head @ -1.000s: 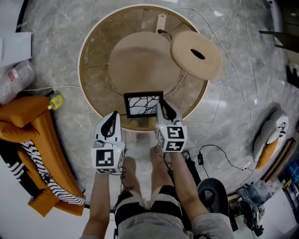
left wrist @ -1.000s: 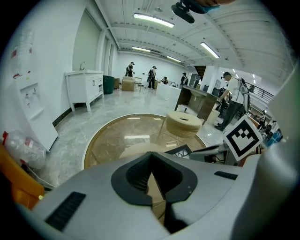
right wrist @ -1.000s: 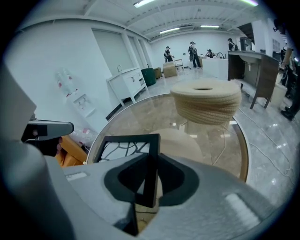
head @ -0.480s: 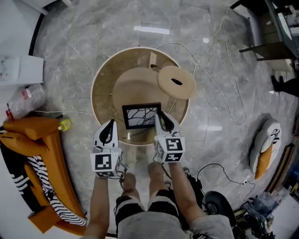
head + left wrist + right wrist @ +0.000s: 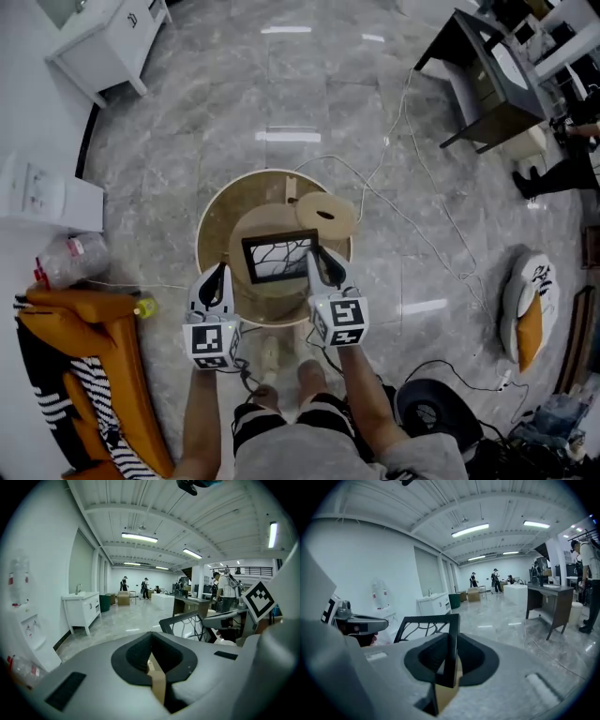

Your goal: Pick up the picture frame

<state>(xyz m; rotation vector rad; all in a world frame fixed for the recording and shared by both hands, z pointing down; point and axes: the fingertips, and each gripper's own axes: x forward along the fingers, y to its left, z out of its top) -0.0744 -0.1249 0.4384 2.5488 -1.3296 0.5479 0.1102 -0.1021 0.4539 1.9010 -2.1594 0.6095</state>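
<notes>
Above the round table (image 5: 208, 230), the picture frame (image 5: 278, 257) hung from the right gripper (image 5: 317, 255), which was clamped on its right edge; a one-sided grip probably sufficed. The left gripper (image 5: 217, 273) was closed, empty and idle nearby.

- Head view looks steeply down from high above the person, onto the round table (image 5: 200, 246) and the marble floor (image 5: 281, 84) far below.
- Left gripper view rides the left gripper (image 5: 221, 269) and faces almost level down the hall, with the picture frame (image 5: 190, 626) near, at its right.
- Right gripper view rides the right gripper (image 5: 316, 255), tight up against the frame's edge, facing the same far end.
- Both gripper views share the frame, the white cabinet (image 5: 84, 609) and the people at the far end.
</notes>
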